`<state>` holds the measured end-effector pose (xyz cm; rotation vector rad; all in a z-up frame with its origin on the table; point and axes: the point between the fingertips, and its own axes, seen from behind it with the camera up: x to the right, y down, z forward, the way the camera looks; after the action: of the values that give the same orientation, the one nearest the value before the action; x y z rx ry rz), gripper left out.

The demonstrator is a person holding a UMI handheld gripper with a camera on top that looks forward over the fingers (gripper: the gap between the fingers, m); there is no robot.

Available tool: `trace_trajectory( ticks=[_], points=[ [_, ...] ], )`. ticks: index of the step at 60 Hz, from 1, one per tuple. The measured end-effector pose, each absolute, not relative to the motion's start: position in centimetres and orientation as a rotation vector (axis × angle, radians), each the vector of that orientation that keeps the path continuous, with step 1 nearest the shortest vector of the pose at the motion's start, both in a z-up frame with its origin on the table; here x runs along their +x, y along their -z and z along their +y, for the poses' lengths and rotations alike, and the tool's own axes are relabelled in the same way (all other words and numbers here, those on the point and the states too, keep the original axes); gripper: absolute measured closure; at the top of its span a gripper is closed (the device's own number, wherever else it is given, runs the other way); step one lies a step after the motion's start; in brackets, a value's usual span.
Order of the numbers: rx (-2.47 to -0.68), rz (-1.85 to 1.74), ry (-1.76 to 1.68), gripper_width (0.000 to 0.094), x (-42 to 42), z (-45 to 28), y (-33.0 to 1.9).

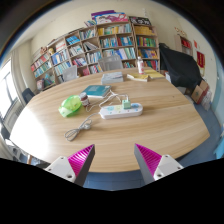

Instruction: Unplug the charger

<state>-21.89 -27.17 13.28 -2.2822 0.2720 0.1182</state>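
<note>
A white power strip lies on the round wooden table, well beyond my fingers. A charger plug sits in its top, and a white cable runs from it in a loose coil to the left. My gripper is open and empty, with its two magenta pads wide apart over the table's near edge, far short of the strip.
A green object and a teal book lie left of the strip. A clear box and small items stand at the table's far side. Bookshelves line the back wall. A dark chair stands at the right.
</note>
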Motion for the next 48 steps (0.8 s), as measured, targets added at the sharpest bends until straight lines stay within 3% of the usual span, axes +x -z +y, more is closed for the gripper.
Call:
trace_trajectory(
  ticks=[13,21,35,43,48],
  points=[
    [-2.23,0.173,-0.019,0.0106,-19.6,-17.5,-10.6],
    [-2.23,0.117,0.091,0.0104,-15.2,-10.7,-5.8],
    [-2.161,0.222,0.048,0.0126,-11.0,-1.9,-3.2],
    [-2.091,0.206,0.005,0.0252,-11.1,0.8,-4.9],
    [-2.14,0.192,-0.032,0.0525,-11.4,1.3,-2.9]
  ],
)
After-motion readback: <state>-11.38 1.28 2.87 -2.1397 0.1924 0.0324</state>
